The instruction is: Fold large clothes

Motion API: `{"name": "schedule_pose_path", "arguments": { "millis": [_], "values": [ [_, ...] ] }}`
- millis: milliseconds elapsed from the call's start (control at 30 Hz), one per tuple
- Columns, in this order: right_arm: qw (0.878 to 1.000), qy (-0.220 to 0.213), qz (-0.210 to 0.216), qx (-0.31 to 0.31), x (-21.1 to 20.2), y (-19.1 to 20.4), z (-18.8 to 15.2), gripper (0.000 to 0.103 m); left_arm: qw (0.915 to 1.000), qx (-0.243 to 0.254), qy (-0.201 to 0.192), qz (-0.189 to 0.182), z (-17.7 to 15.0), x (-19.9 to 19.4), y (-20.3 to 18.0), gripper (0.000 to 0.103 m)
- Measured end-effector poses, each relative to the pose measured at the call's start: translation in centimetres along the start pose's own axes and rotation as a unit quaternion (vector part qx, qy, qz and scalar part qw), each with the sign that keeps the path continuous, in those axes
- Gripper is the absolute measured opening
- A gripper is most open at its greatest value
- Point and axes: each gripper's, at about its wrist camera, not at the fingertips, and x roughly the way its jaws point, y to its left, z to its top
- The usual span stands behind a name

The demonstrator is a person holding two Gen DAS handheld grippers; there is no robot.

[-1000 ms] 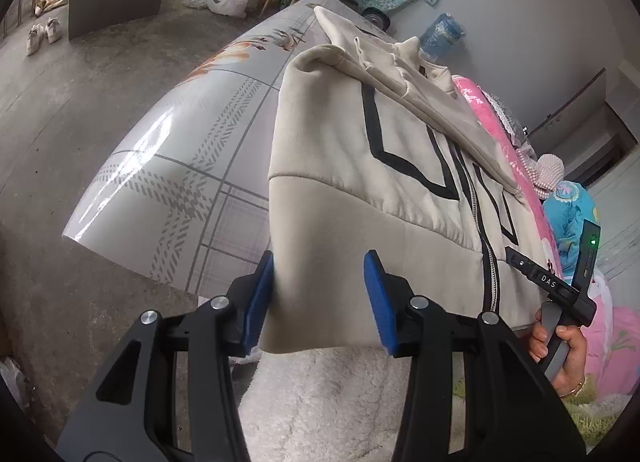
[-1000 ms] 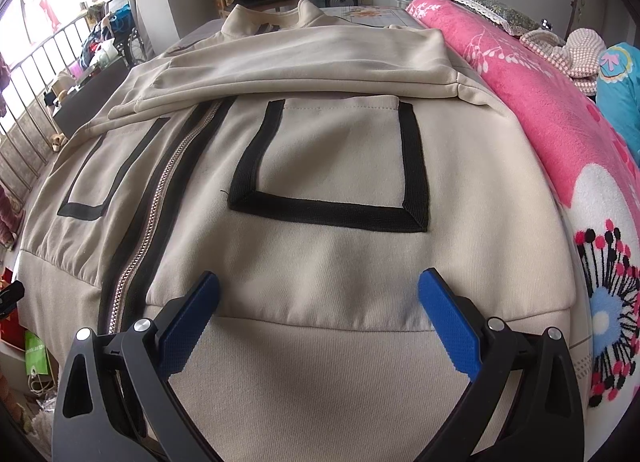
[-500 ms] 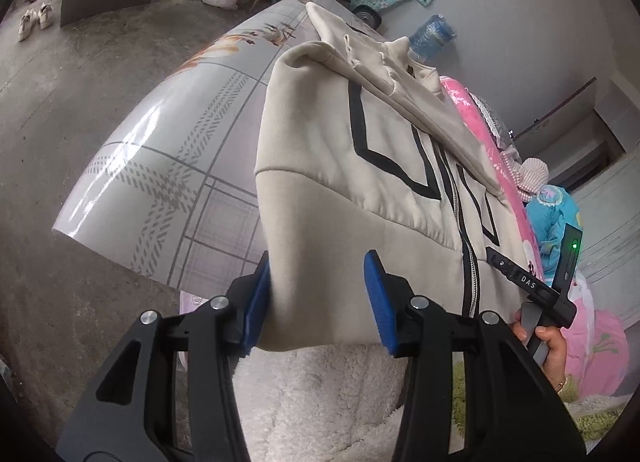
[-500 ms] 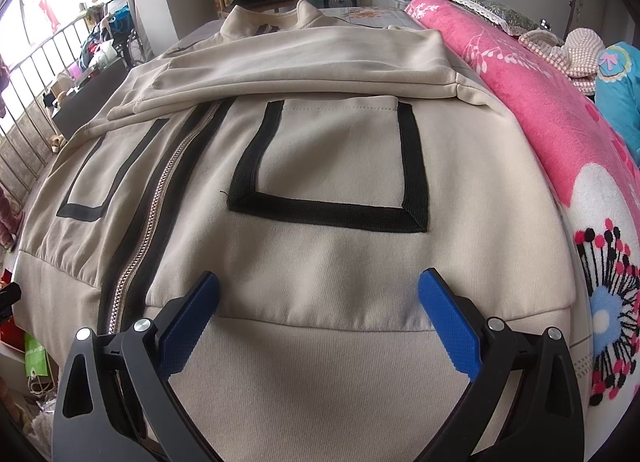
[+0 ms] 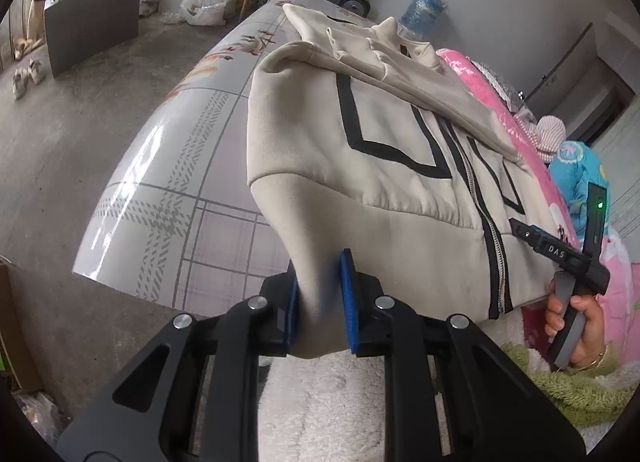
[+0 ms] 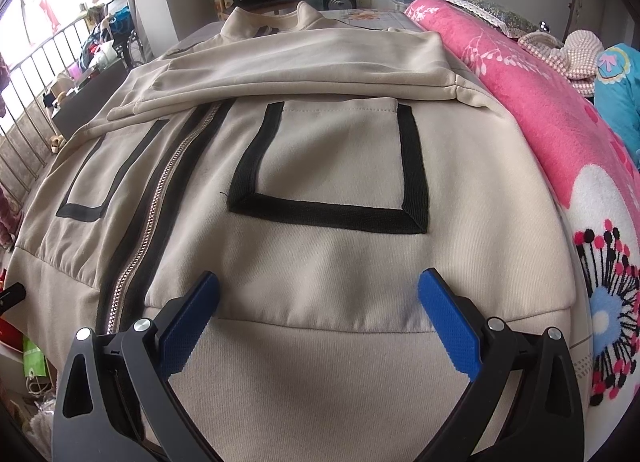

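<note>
Left hand-held gripper [image 5: 318, 302]: narrow, its jaws have just been closing; the blue pads [image 5: 347, 302] now pinch the near left corner of the jacket's waistband, cloth bunched between them.
Right hand-held gripper [image 6: 318, 316]: wide apart, pads hovering over the waistband on the jacket's right half; I cannot tell whether the tips touch the cloth, and nothing is clamped.
Jacket [image 6: 328, 166]: cream zip-up with black-trimmed square pockets, lying face up and zipped on the bed, collar at the far end, waistband toward me; both sleeves are folded across the chest.
Zipper [image 6: 160, 198]: runs from the folded sleeves down to the hem, to the left of my right hand-held gripper.
Bed sheet [image 5: 192, 166]: glossy grey check with a floral print, bare beside the jacket's left edge.
Pink blanket [image 6: 552, 134]: bunched along the jacket's right side, touching it.
My right hand [image 5: 576, 326]: wrapped round the grey handle of the other tool, at the hem's right end in the left wrist view.
Fleece [image 5: 340, 402]: white, fluffy, just under the pinched corner.
Change from a second ago: my left pads stood apart on either side of the hem corner; now they squeeze it and the corner is gathered into a fold. My right hand-held gripper shows the same wide gap over the same spot.
</note>
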Motion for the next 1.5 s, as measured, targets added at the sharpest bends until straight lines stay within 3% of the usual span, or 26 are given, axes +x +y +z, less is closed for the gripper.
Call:
{"name": "schedule_pose_path", "arguments": {
  "millis": [133,233,433,633,900,1100,1267,1500],
  "values": [
    [1.000,0.006,0.012,-0.003,-0.8,-0.3,-0.4,0.097,0.9978,0.048,0.005,0.045,0.2,0.3,-1.4,0.017],
    [1.000,0.004,0.013,-0.008,-2.1,-0.6,-0.9,0.093,0.9964,0.061,0.007,0.059,0.2,0.4,-1.8,0.017],
    [0.998,-0.018,-0.026,0.062,-6.0,-5.0,-2.1,0.076,0.9956,0.072,0.014,0.058,0.5,0.5,-1.6,0.017],
    [0.990,-0.007,-0.075,0.115,-7.3,-9.3,-3.2,0.064,0.9949,0.082,0.015,0.057,0.4,0.8,-1.7,0.017],
    [0.989,0.005,-0.087,0.122,-7.1,-10.1,-4.0,0.051,0.9953,0.080,0.013,0.053,0.4,0.8,-1.6,0.018],
    [0.987,0.022,-0.036,0.152,-7.2,-10.2,-5.1,0.037,0.9950,0.082,0.012,0.055,0.4,0.7,-1.7,0.018],
    [0.986,0.022,-0.038,0.162,-7.5,-10.3,-5.7,0.021,0.9949,0.082,0.010,0.058,0.3,0.6,-1.8,0.018],
    [0.988,0.018,-0.045,0.149,-7.5,-9.9,-6.1,0.009,0.9934,0.095,0.004,0.065,0.2,0.5,-2.2,0.017]
  ]
}}
